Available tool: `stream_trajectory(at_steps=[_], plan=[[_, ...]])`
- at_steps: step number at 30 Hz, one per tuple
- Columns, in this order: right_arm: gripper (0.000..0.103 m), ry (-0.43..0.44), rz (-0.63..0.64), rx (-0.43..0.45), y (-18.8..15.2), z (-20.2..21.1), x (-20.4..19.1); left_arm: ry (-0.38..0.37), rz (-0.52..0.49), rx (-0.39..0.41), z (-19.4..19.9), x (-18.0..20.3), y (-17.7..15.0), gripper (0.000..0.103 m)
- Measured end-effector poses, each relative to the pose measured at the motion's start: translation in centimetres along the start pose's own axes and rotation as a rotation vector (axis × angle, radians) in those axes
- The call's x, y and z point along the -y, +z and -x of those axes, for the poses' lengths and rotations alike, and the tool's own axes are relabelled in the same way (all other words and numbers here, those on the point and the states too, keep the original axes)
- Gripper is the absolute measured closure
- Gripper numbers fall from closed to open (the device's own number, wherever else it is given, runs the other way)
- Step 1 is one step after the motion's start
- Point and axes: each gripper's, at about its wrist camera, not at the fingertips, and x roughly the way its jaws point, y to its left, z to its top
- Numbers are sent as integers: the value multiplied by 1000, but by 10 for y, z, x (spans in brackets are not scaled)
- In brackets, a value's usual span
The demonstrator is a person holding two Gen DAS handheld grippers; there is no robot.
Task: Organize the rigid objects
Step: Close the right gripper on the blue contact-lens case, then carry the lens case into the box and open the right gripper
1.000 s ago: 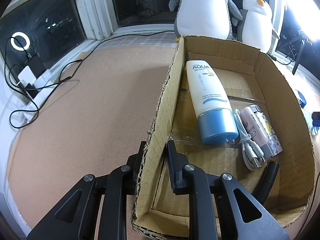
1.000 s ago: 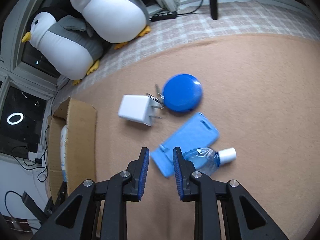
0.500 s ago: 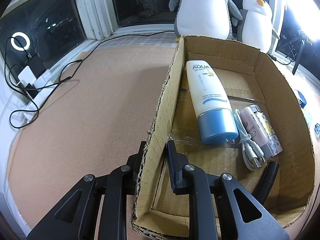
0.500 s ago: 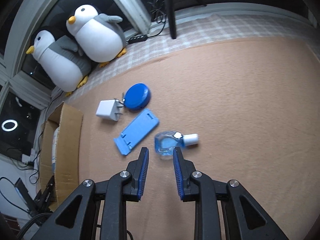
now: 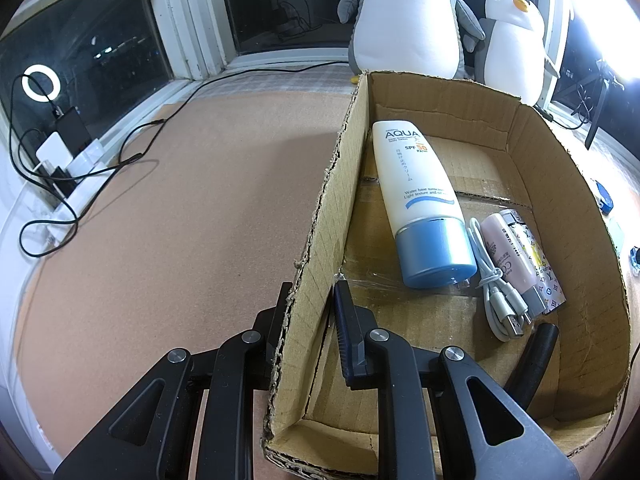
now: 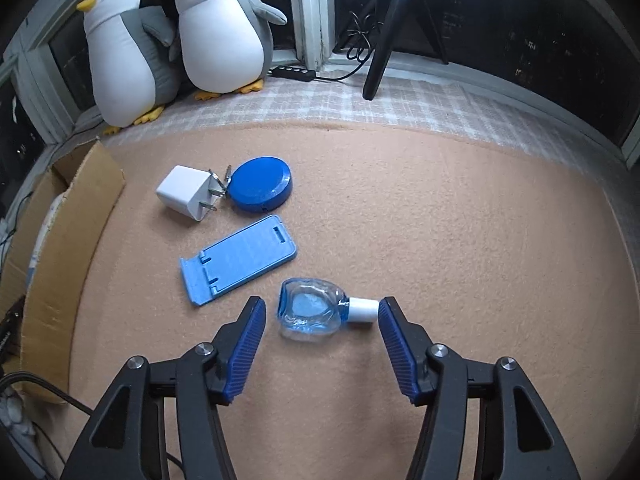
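The left hand-held gripper [image 5: 310,300] is clamped on the near left wall of the cardboard box [image 5: 532,152]. The jaws of the right hand-held gripper [image 6: 320,314] are being opened around the small blue bottle [image 6: 310,312], untouched, lying on the counter [image 6: 460,248] right of the box.

— What was the room like from where you stood?

— Dark windows [image 5: 88,48] with white frames [image 5: 188,28] ran round a peach mat [image 5: 168,208]. A checked cloth [image 6: 400,96] lay along the sill side.

— Any light?

— A ring light [image 5: 41,82] glowed in the left pane, and a glare [image 5: 612,20] burned at the far right.

— Anything else about?

— Two plush penguins [image 6: 224,36] sat by the glass, a tripod [image 6: 384,40] stood on the cloth beside a power strip [image 6: 294,73], and black cables [image 5: 100,168] trailed over the mat.
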Motion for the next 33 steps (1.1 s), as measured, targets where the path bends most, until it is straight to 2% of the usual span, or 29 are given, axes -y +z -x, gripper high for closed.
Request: stream_trajectory(at_steps=[4, 10, 24, 33], plan=[[47, -15, 16, -24, 3, -9, -1, 0, 1, 0, 0, 0, 0, 85], [47, 8, -9, -54, 3, -18, 5, 0, 1, 0, 0, 0, 0, 85], [50, 30, 6, -33, 1, -11, 3, 0, 1, 0, 0, 0, 0, 85], [51, 87, 52, 28, 10, 16, -25, 0, 0, 0, 0, 0, 0, 85]])
